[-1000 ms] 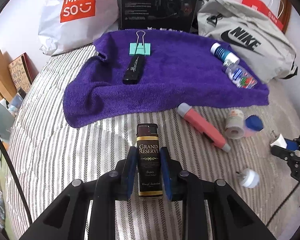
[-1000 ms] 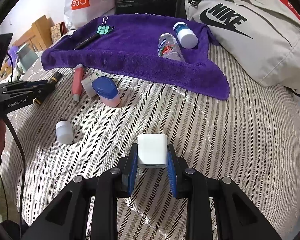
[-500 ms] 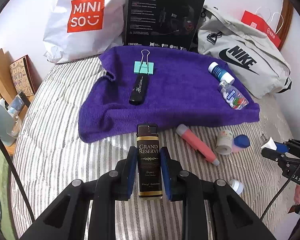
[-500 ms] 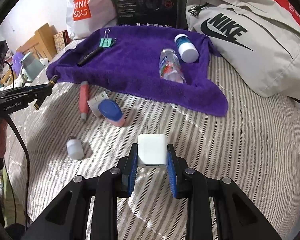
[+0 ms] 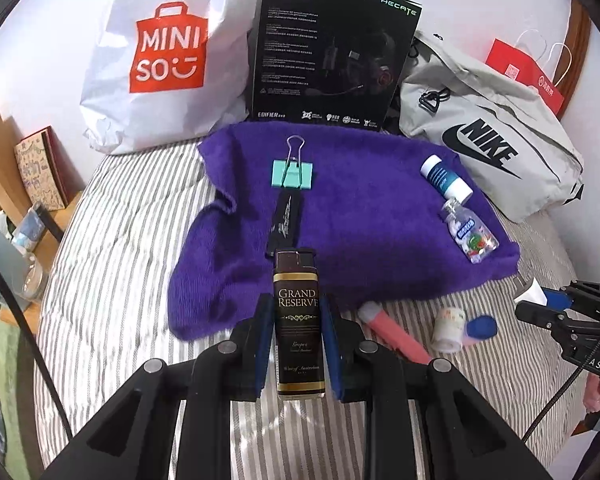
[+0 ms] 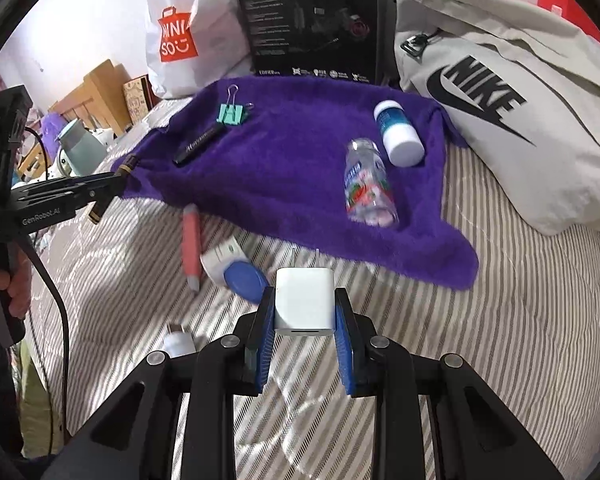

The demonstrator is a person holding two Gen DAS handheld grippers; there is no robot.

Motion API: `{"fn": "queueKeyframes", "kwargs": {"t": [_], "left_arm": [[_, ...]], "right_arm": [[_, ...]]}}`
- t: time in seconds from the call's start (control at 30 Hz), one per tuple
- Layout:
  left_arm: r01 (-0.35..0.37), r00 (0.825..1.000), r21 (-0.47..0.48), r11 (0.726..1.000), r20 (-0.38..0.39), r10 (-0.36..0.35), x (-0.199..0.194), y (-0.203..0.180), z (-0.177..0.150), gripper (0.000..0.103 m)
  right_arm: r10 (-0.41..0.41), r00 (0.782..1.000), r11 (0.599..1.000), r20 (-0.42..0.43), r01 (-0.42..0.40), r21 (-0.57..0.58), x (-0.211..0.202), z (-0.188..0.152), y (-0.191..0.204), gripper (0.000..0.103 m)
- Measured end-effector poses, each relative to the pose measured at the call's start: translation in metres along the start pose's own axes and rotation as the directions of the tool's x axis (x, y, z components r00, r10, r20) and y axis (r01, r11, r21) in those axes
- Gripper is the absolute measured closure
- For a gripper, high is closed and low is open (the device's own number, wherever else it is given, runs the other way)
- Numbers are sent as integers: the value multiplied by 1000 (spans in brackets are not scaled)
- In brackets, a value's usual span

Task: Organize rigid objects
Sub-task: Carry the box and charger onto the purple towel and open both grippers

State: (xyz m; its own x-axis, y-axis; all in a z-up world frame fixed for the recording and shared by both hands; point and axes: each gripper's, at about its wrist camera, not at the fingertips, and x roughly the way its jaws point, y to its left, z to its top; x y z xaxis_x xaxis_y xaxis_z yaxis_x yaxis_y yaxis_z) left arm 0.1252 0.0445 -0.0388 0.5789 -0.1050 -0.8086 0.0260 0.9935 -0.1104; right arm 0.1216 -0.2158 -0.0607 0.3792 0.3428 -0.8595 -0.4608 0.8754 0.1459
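My left gripper (image 5: 297,312) is shut on a dark Grand Reserve lighter (image 5: 297,320), held above the striped bed near the purple towel (image 5: 360,240). My right gripper (image 6: 304,300) is shut on a white charger block (image 6: 304,300), held above the bed by the towel's (image 6: 292,168) near edge. On the towel lie a teal binder clip (image 5: 293,172), a black pen-like stick (image 5: 285,224), a white-capped bottle (image 5: 446,178) and a clear sanitizer bottle (image 5: 470,234). Off the towel lie a pink tube (image 5: 394,338), a paper roll (image 5: 448,328) and a blue-capped item (image 5: 480,328).
A Miniso bag (image 5: 160,60), a black headset box (image 5: 332,52) and a grey Nike bag (image 5: 488,140) stand behind the towel. A small white cap (image 6: 178,344) lies on the bed near my right gripper. Furniture stands beyond the bed's left edge (image 5: 28,184).
Both grippers have lifted and drawn back with their objects still held, so more of the bed and towel shows. The right gripper has moved toward the towel's front edge.
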Motion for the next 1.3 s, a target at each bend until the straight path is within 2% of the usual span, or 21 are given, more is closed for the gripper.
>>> {"fn": "queueKeyframes", "kwargs": {"t": [0.33, 0.67, 0.97, 1.3], "left_arm": [[19, 1000, 4, 1000, -8, -19, 21, 2, 32, 80], [47, 998, 9, 999, -39, -47, 52, -9, 55, 80], [65, 995, 15, 998, -83, -63, 84, -15, 62, 80], [68, 991, 30, 997, -116, -64, 105, -22, 62, 80]], "right_arm": [[30, 999, 1000, 25, -31, 5, 14, 40, -6, 76], [35, 999, 999, 5, -35, -3, 52, 80, -11, 76], [2, 997, 999, -74, -6, -53, 87, 84, -7, 76], [-37, 996, 993, -79, 27, -113, 98, 82, 0, 76]]}}
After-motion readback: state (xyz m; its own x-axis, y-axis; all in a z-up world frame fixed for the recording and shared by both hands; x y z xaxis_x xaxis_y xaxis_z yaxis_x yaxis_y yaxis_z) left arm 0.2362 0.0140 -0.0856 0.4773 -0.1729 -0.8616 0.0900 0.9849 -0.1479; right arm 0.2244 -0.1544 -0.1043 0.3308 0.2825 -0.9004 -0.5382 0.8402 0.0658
